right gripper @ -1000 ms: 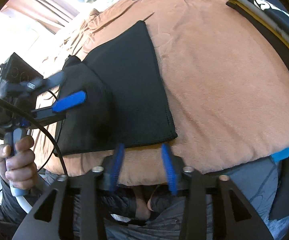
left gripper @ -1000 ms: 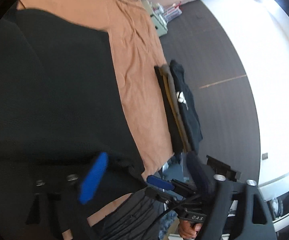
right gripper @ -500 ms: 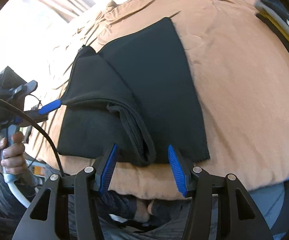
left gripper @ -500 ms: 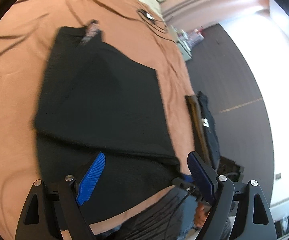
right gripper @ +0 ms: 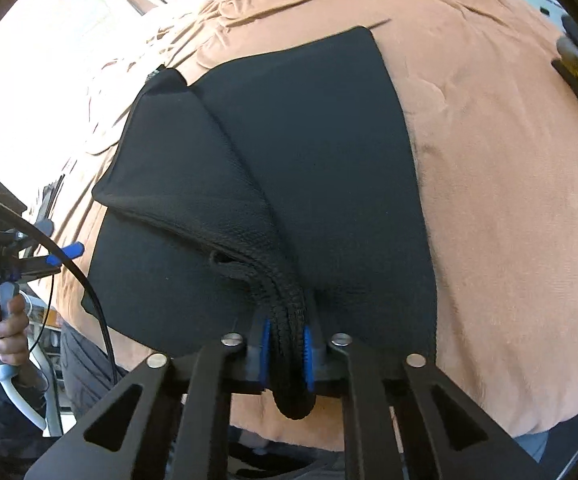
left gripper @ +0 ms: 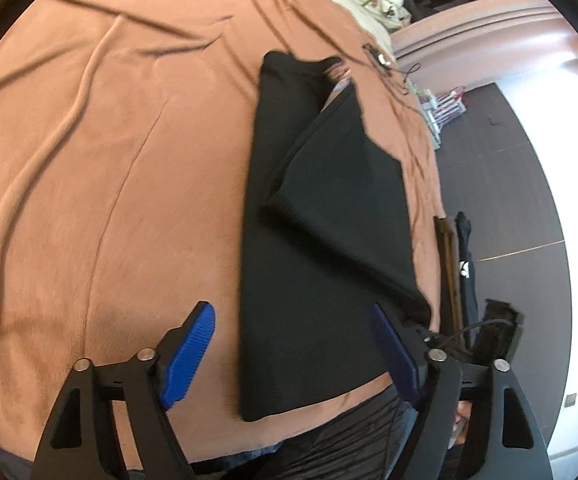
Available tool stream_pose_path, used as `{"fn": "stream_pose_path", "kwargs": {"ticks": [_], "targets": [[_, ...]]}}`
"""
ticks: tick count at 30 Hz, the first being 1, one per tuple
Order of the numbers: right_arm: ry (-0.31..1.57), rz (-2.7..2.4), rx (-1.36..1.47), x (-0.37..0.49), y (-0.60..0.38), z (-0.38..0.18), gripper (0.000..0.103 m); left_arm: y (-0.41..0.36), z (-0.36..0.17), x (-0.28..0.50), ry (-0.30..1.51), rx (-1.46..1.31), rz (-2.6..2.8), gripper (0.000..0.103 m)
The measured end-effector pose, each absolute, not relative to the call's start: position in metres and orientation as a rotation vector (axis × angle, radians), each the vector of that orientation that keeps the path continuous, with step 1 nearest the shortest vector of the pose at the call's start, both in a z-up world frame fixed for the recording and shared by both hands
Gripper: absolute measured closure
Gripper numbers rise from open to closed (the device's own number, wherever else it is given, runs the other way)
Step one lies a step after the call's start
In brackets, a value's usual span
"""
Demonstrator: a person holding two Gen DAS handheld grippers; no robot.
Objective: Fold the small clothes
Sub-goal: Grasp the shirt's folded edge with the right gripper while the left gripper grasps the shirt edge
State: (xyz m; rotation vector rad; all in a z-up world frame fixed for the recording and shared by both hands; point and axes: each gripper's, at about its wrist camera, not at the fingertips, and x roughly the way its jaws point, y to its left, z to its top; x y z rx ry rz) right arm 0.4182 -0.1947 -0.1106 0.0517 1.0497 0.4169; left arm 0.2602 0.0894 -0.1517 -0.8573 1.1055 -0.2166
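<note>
Right wrist view: our right claw (right gripper: 287, 346), just closing, pinches the black garment's (right gripper: 317, 160) bunched hem at 6 o'clock, so we should carry it flat while the left claw (left gripper: 289, 356), spread but narrowing, straddles the near edge.

Right gripper (right gripper: 286, 354) jaws just closed, blue pads now pinching a bunched fold at the near edge of the black garment (right gripper: 329, 168), which lies on the tan bedspread (right gripper: 509, 200). One side flap is folded over the middle. Left gripper (right gripper: 59, 254) sits off to the far left, clear of the cloth, in a hand (right gripper: 3, 328).
</note>
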Motion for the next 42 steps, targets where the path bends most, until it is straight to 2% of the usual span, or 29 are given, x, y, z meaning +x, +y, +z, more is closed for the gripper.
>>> {"fn": "stream_pose_path", "kwargs": {"ticks": [2, 3, 4, 8, 16, 28, 34, 39, 41, 42], "targets": [[1.036, 0.418, 0.051, 0.417, -0.194, -0.109, 0.098, 0.087, -0.160, 0.261, 1.135, -0.857, -0.210, 0.040], [1.030, 0.419, 0.061, 0.417, -0.195, -0.108, 0.098, 0.090, -0.163, 0.260, 1.148, -0.856, -0.212, 0.052], [1.023, 0.416, 0.086, 0.417, -0.199, -0.106, 0.098, 0.088, -0.166, 0.261, 1.156, -0.850, -0.215, 0.058], [0.998, 0.399, 0.144, 0.414, -0.212, -0.095, 0.099, 0.083, -0.167, 0.261, 1.155, -0.846, -0.230, 0.065], [0.972, 0.400, 0.204, 0.404, -0.230, -0.086, 0.099, 0.076, -0.166, 0.265, 1.163, -0.831, -0.242, 0.066], [1.078, 0.485, 0.395, 0.425, -0.274, -0.116, 0.099, 0.065, -0.162, 0.276, 1.173, -0.794, -0.226, 0.066], [1.073, 0.478, 0.383, 0.427, -0.285, -0.116, 0.099, 0.064, -0.157, 0.276, 1.154, -0.779, -0.202, 0.066], [1.044, 0.469, 0.335, 0.425, -0.284, -0.107, 0.099, 0.068, -0.132, 0.284, 1.081, -0.776, -0.223, 0.066], [1.055, 0.459, 0.328, 0.426, -0.283, -0.112, 0.099, 0.066, -0.125, 0.291, 1.067, -0.779, -0.246, 0.064], [1.061, 0.457, 0.327, 0.427, -0.283, -0.115, 0.099, 0.065, -0.123, 0.295, 1.067, -0.784, -0.256, 0.056]]}}
